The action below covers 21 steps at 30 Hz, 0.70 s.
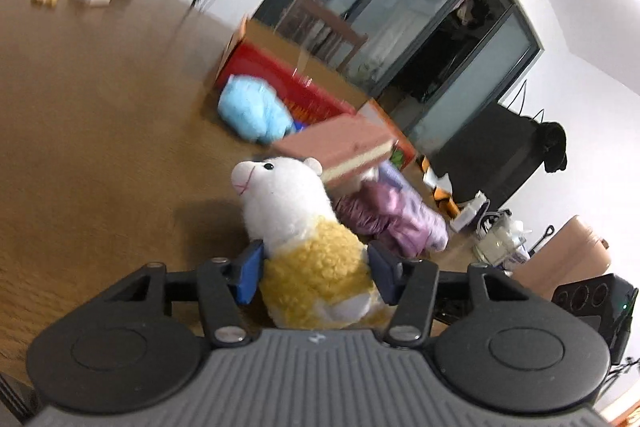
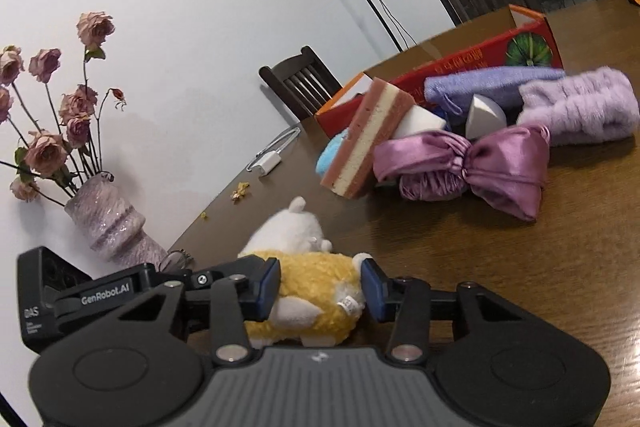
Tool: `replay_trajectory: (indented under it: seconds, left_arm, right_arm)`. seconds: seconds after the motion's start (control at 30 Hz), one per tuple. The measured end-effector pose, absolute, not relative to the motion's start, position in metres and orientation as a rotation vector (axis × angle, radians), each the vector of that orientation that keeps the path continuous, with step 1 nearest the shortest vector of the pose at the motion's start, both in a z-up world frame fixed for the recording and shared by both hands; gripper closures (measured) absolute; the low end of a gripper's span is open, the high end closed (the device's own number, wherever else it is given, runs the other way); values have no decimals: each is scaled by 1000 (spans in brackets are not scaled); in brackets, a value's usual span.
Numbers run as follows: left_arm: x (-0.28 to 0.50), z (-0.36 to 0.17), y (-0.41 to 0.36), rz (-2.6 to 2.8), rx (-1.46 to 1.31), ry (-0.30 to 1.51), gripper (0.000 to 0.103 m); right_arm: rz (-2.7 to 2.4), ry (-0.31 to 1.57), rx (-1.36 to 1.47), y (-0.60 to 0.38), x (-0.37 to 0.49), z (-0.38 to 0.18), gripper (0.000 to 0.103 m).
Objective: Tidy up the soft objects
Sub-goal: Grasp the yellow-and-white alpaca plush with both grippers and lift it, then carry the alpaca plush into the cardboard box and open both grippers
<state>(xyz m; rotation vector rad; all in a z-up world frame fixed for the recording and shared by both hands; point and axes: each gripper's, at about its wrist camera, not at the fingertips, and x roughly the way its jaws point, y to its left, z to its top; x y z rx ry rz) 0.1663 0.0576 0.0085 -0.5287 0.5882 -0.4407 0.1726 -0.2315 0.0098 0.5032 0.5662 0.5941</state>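
Plush toy (image 1: 316,247), white-headed with a yellow woolly body, sits at lower centre of both wrist views, and both claws bracket it at once. In the left wrist view the left claw (image 1: 316,273) has its blue pads set against the two sides of the yellow body, head rising above them toward the upper left. In the right wrist view the right claw (image 2: 320,285) pinches the same yellow body (image 2: 316,291) from the rump end, and the left claw's black frame (image 2: 224,277) shows at centre left, its pad on the toy's flank. So both are clamped on the toy, neither nearer than the other.

From the right claw, the toy's long axis runs straight ahead, head farthest away. Beyond it, toward the upper right, lie the layered sponge block (image 2: 364,139), the purple satin bow (image 2: 472,167), a lilac fluffy band (image 2: 580,111) and the red cardboard box (image 2: 472,55), all on the brown table (image 2: 500,267). If the box is the goal, as I judge, the carry goes forward over that pile.
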Motion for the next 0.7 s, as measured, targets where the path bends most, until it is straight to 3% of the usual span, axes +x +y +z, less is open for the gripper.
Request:
replay_trajectory:
  seconds: [0.2,0.43,0.7]
  left_arm:
    - [187,54,48,-488,-510,506,47]
    - [275,112,23,-501,-466,491,48]
    - [425,120,13,-425,-491,689,48]
  right_arm:
    - [610,413,497,-244,179,46,59]
    - [568,357,524,-269,250,93,59]
    - [501,499,553,-272,408,113,59]
